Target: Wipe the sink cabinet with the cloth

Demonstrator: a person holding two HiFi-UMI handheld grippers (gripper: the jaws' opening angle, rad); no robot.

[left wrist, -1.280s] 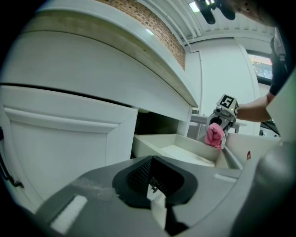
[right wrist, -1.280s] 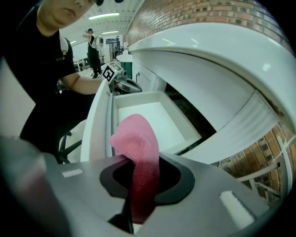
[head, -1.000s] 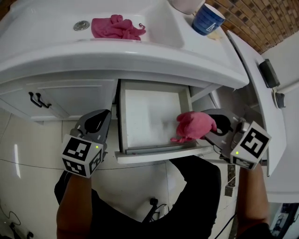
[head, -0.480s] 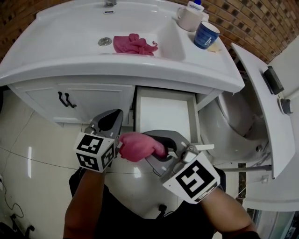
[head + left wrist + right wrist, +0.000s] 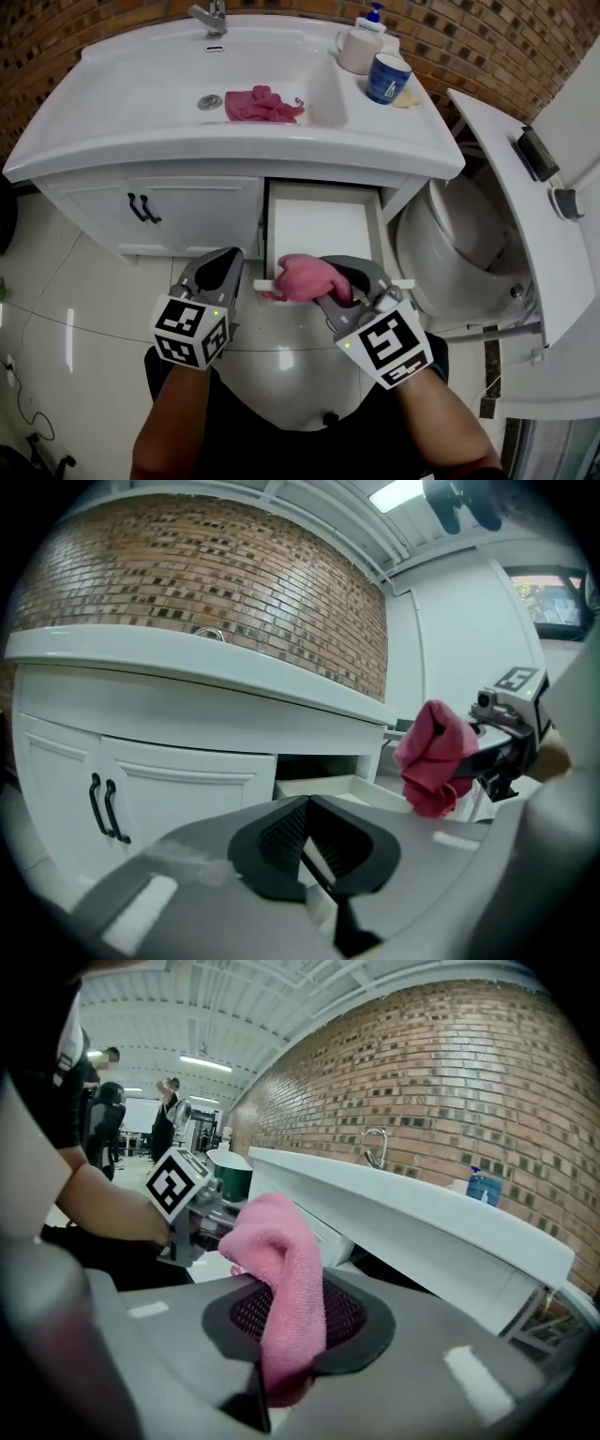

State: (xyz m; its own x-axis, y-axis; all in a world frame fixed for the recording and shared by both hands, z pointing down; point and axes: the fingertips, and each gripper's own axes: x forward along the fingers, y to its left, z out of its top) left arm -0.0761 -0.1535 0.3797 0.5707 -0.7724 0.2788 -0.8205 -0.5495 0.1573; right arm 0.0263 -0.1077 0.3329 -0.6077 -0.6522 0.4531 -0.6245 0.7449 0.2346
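Observation:
The white sink cabinet [image 5: 187, 211] has its middle drawer [image 5: 319, 225] pulled open. My right gripper [image 5: 317, 278] is shut on a pink cloth [image 5: 302, 277], which bunches against the drawer's front edge. In the right gripper view the cloth [image 5: 281, 1269] hangs over the pads between the jaws. My left gripper [image 5: 221, 270] hovers just left of the drawer front, shut with nothing in it [image 5: 307, 841]. From the left gripper view the held cloth [image 5: 433, 766] shows at the right. A second pink cloth [image 5: 262, 103] lies in the basin [image 5: 150, 94].
A pale mug [image 5: 356, 49], a blue cup [image 5: 386, 77] and a soap bottle [image 5: 375, 14] stand on the sink's right corner. The faucet [image 5: 211, 16] is at the back. A toilet [image 5: 459, 244] with raised lid [image 5: 511, 216] crowds the right side. Black door handles [image 5: 141, 208] sit at the left.
My right gripper carried the pink cloth out of the drawer's right side, swung left toward the left gripper, and now rests at the drawer's front edge. The head view has pulled back.

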